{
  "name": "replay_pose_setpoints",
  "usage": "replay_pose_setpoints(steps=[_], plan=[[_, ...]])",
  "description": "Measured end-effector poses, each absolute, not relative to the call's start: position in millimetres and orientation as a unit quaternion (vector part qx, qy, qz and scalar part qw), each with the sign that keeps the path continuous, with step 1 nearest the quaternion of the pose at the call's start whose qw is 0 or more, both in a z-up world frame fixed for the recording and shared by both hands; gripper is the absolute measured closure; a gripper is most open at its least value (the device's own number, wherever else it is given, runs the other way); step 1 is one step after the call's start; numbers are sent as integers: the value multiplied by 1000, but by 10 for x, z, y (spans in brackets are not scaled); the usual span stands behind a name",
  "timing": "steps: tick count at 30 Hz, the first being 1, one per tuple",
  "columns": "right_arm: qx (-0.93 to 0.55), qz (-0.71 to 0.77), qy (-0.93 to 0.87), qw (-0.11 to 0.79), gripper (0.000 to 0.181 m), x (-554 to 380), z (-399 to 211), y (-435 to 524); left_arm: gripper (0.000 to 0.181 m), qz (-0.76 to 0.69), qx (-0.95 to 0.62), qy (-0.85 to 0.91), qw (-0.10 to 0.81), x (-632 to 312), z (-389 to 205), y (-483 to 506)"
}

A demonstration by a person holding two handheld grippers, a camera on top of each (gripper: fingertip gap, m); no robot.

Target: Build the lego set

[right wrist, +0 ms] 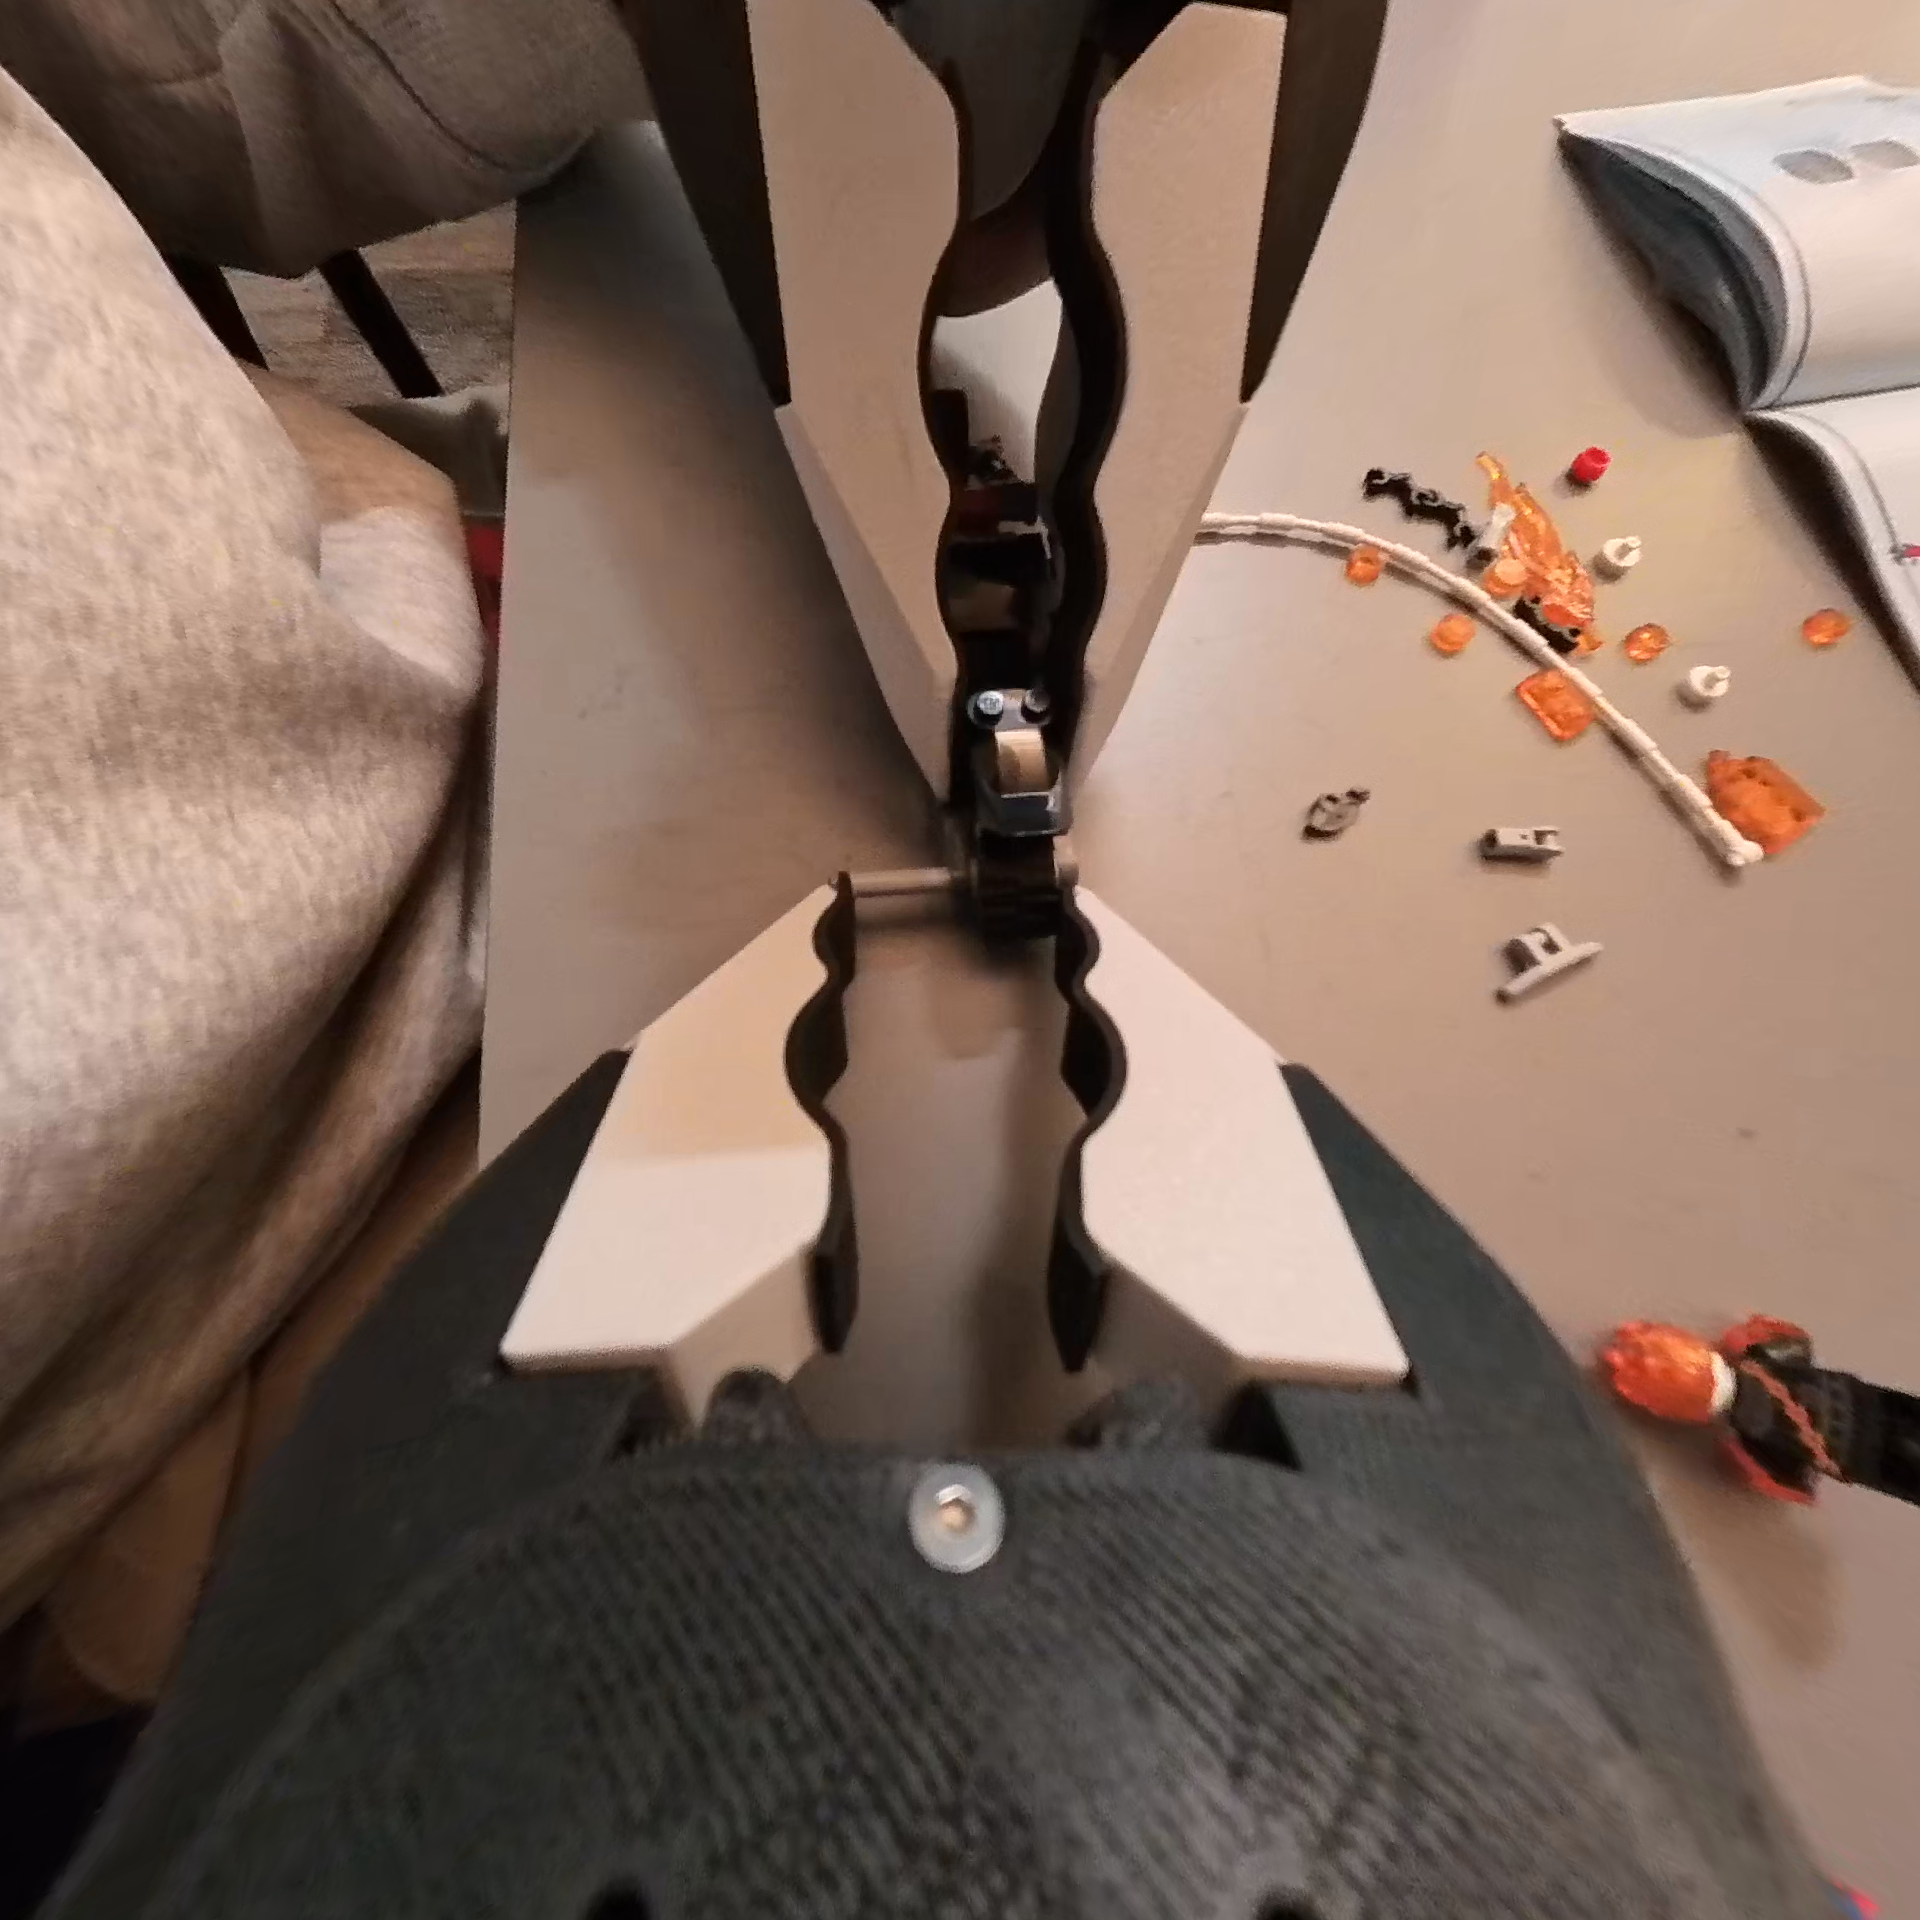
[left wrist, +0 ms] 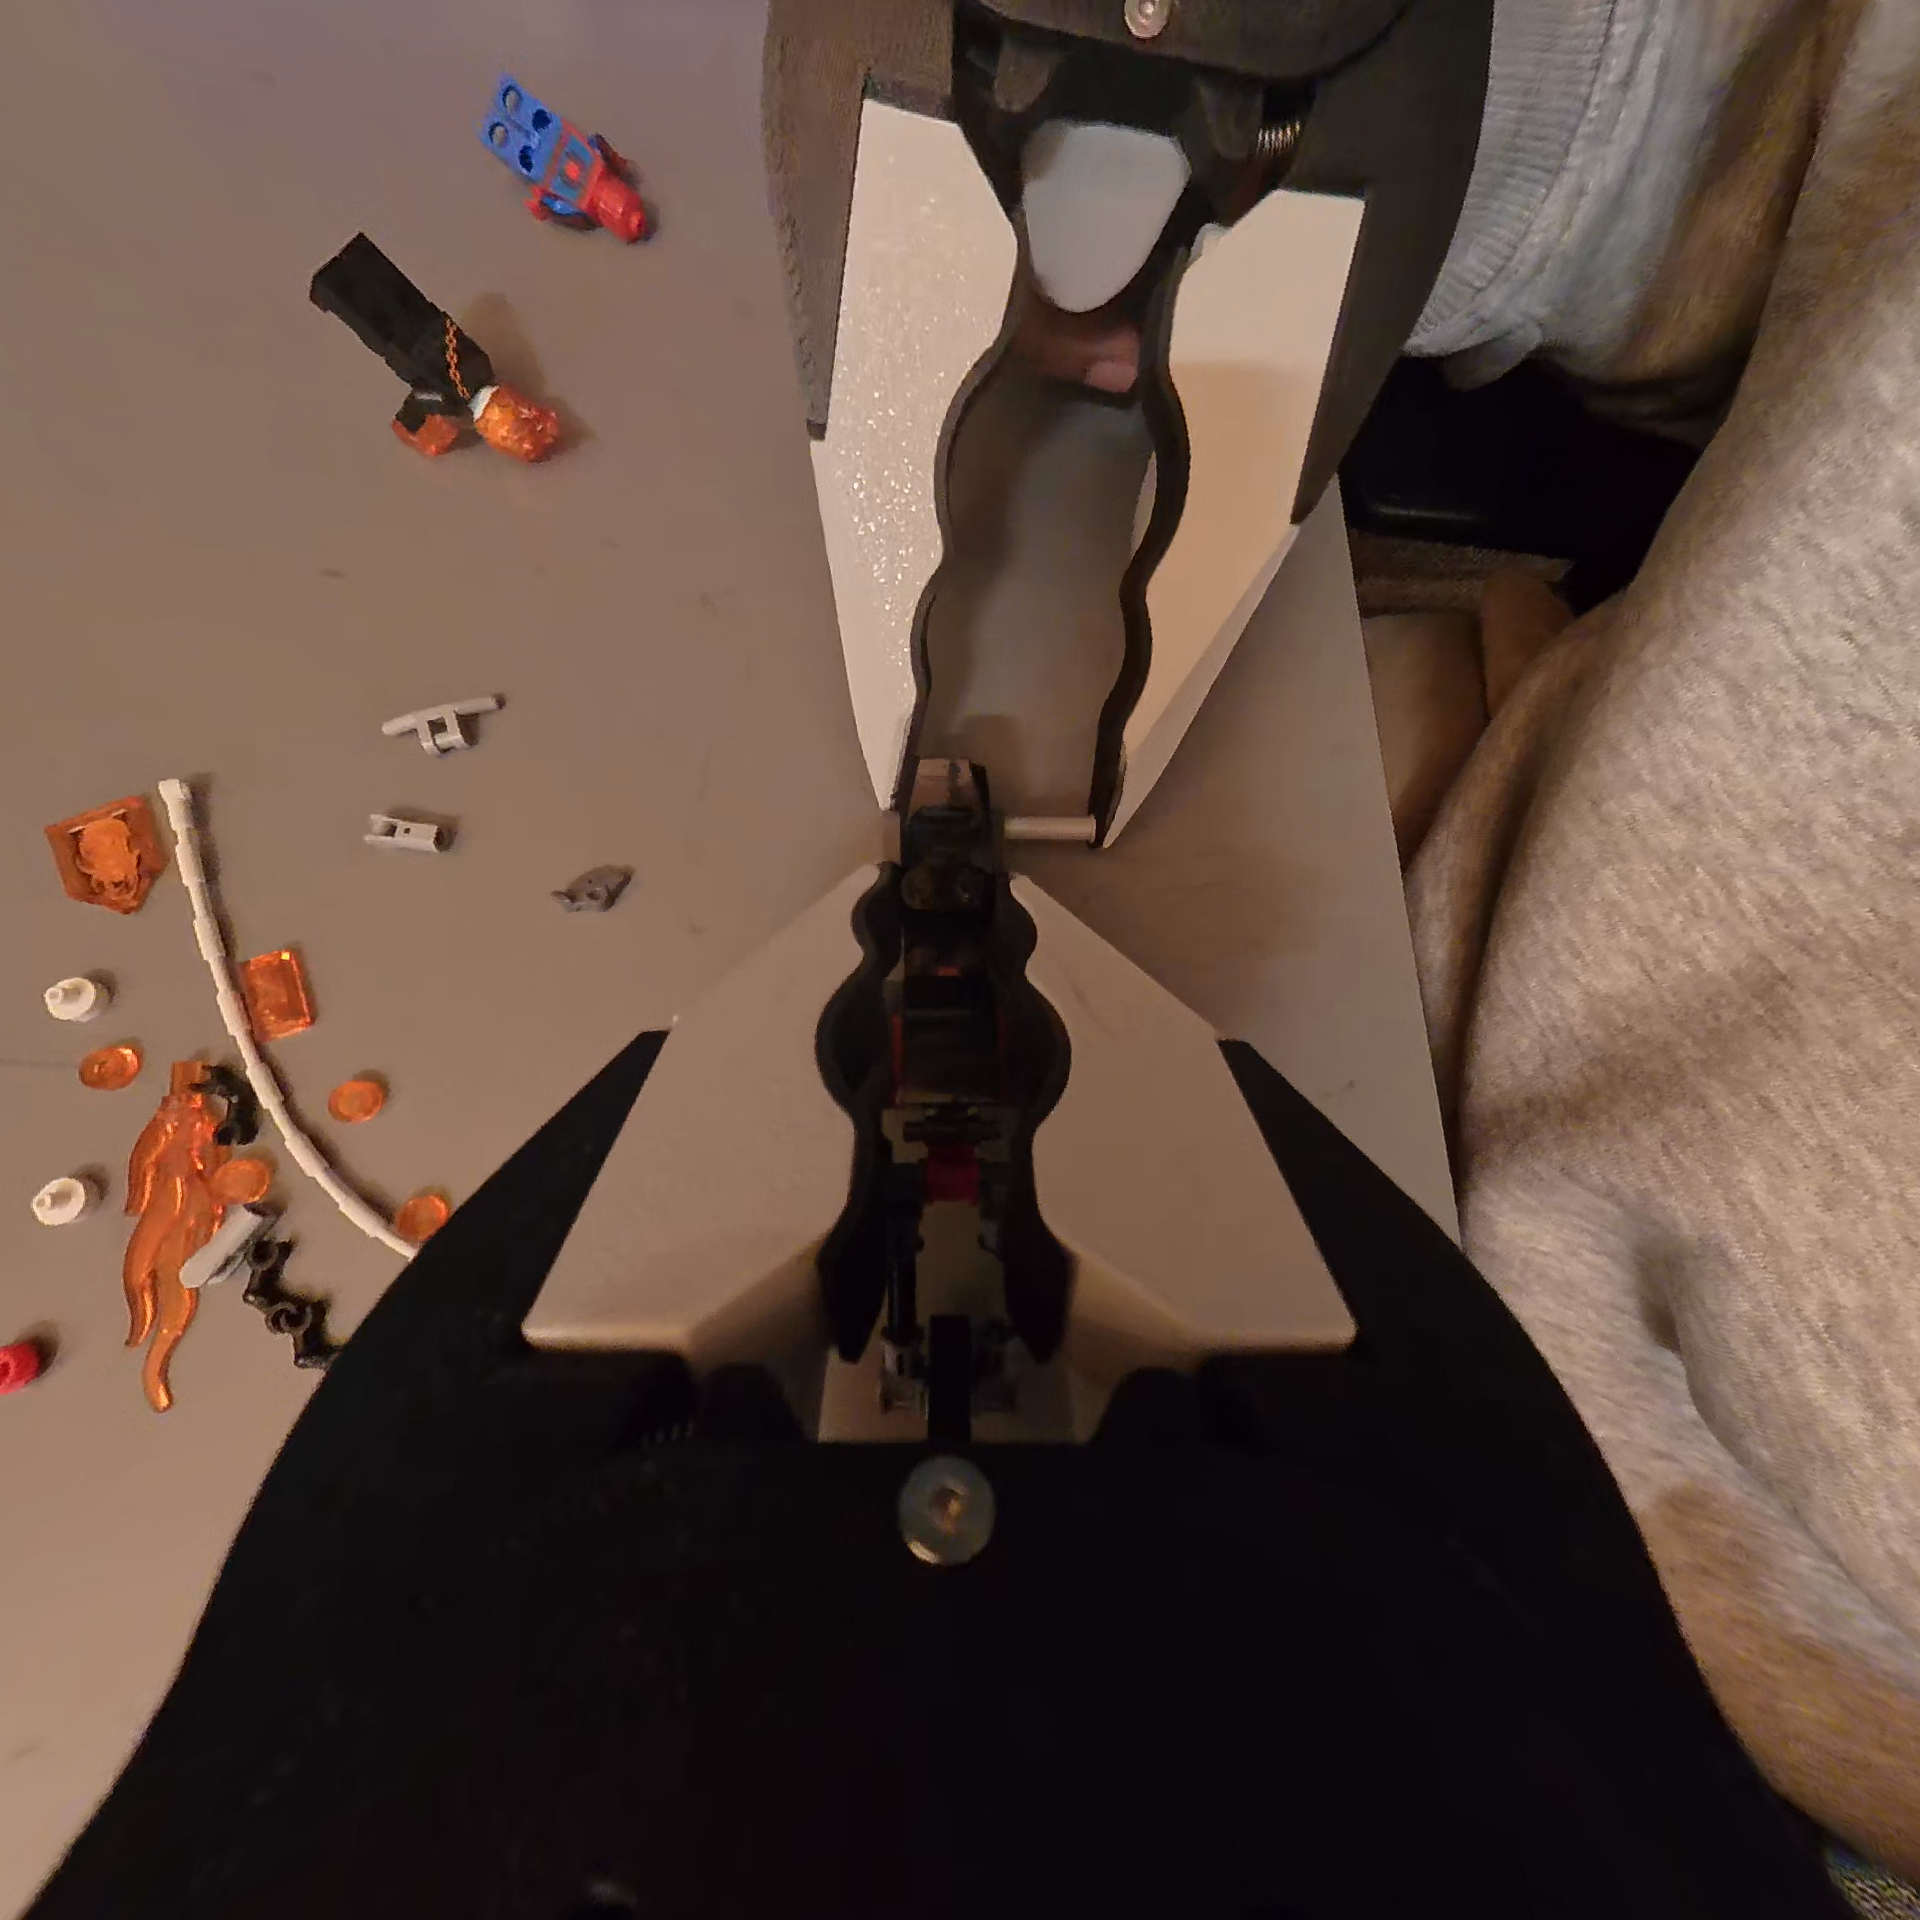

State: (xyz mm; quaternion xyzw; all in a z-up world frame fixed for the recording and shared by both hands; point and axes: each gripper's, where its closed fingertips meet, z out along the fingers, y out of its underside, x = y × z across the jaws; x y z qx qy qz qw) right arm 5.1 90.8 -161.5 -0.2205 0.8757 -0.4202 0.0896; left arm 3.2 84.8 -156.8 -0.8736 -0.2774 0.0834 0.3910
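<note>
Desk: a plain beige-grey desk (left wrist: 520,623) carries the loose parts; its near edge runs beside a person's light grey fleece clothing (left wrist: 1683,1039).
Booklet: an open white and grey-blue paper booklet (right wrist: 1766,239) lies at the far right of the right wrist view.
Left claw: the left claw (left wrist: 948,883), black-bodied with pale fingers, is closed down on the black partly built lego model (left wrist: 945,997), which lies lengthwise between its wavy pads, held above the desk's edge.
Right claw: the right claw (right wrist: 956,894) faces the left one tip to tip. It is parted to a narrow gap that a short light grey lego pin (right wrist: 902,883) spans crosswise at the tips; the pin looks pinched there, though the view is soft. The pin's inner end touches the model's front.
Black minifigure: a black lego minifigure with a clear orange flame head (left wrist: 436,353) lies on its side on the far desk.
Blue and red minifigure: a blue and red lego minifigure (left wrist: 571,166) lies beyond it.
Flame piece: a long clear orange flame-shaped lego piece (left wrist: 166,1226) lies at the left, next to a black lego chain (left wrist: 281,1299).
White tube: a thin curved white ribbed lego tube (left wrist: 239,1008) crosses the scattered parts.
Small parts: several round clear orange lego studs (left wrist: 358,1099) and small light grey lego clips (left wrist: 442,720) are spread around it, apart from each other.
</note>
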Motion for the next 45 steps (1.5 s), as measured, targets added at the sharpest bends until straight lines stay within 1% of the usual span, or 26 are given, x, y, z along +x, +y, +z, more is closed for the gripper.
replay_pose_setpoints(steps=[14, 17, 20, 27, 34, 45], plan=[[-219, -422, 877, 72, 138, 54, -1592, 894, 166, 89, -873, -274, 395, 55, -1540, 862], [-217, -420, 879, 66, 130, 39, -1598, 882, 166, 100, -876, -261, 394, 63, -1532, 876], [-233, -420, 875, 69, 139, 85, -1591, 889, 166, 109, -879, -253, 390, 68, -1526, 890], [-250, -420, 869, 79, 139, 113, -1572, 880, 166, 87, -877, -250, 401, 79, -1513, 892], [-250, -411, 869, 116, 139, 127, -1562, 873, 166, 71, -878, -243, 407, 83, -1504, 882], [-251, -407, 871, 113, 139, 126, -1575, 892, 165, 55, -874, -244, 416, 87, -1499, 886]])
